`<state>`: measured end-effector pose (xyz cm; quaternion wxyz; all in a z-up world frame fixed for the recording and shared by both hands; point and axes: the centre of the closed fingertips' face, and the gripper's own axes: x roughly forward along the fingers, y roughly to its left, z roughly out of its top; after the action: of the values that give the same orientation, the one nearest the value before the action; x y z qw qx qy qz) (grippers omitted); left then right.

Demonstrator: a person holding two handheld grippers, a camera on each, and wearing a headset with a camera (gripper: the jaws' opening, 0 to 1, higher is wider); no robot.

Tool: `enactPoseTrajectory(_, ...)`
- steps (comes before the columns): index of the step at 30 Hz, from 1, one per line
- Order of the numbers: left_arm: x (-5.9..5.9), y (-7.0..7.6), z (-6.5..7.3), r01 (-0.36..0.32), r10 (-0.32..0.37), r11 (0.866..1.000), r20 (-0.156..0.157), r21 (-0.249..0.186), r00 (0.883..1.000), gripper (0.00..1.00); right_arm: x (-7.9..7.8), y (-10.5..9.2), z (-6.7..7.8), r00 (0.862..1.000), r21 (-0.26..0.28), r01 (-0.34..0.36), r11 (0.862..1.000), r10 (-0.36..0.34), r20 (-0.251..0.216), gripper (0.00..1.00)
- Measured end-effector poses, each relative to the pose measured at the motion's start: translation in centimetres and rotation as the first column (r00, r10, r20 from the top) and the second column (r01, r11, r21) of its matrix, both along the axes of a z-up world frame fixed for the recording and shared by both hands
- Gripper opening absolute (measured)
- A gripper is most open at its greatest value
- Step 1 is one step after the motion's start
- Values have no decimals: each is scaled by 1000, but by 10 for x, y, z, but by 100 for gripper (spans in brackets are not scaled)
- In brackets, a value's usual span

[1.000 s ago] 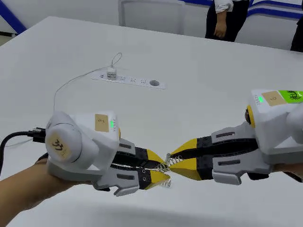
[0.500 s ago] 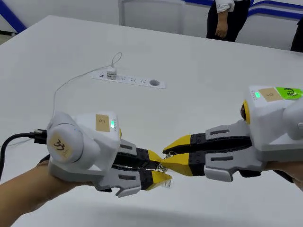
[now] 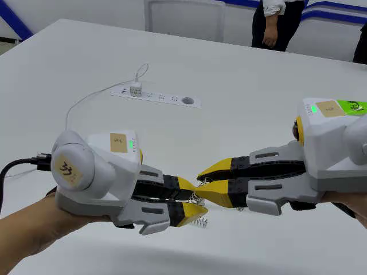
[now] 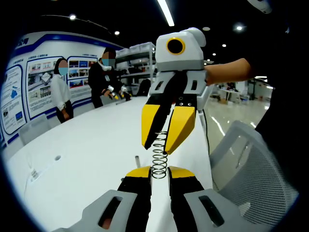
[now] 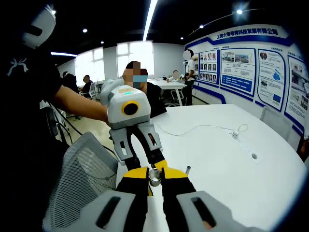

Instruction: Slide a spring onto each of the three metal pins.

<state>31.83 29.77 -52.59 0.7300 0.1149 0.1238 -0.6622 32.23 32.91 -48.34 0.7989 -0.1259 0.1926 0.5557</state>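
The left tool (image 3: 194,200) and the right tool (image 3: 200,183) meet tip to tip above the white worktop (image 3: 258,114), close to the person's edge of it. A spring (image 3: 196,198) spans the small gap between their yellow tips.

In the left gripper view, the spring (image 4: 159,162) rises straight from between the left tool's own 2 jaws, which are drawn in to about the width of the coil and pinch its near end. Its far end runs up between the right tool's yellow jaws, which are also nearly closed around it. In the right gripper view the spring (image 5: 154,178) appears end-on as a ring, clamped between that tool's 2 yellow tips, with the left tool (image 5: 153,163) directly behind it.

1 metal pin (image 4: 136,160) stands upright on the worktop just beside the meeting tips, apart from the spring and bare. The right gripper view shows it (image 5: 188,169) near its own jaws as well.

In the head view, a 2nd small coil (image 3: 199,222) lies on the worktop just under the left tool's lower jaw.

Further back on the worktop lies a white power strip (image 3: 157,97) with a plug (image 3: 136,89) and a thin white cable (image 3: 92,100). A black cord (image 3: 17,169) leaves the back of the left tool. 1 person (image 3: 275,23) stands beyond the far edge.
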Motion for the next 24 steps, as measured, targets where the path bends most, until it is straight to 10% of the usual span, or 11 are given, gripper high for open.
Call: enactPoseTrajectory(24, 26, 31, 7, -111, 111, 994, 3, 0, 994, 49, 39, -56, -9, 987, -56, 163, 985, -163, 12, 10)
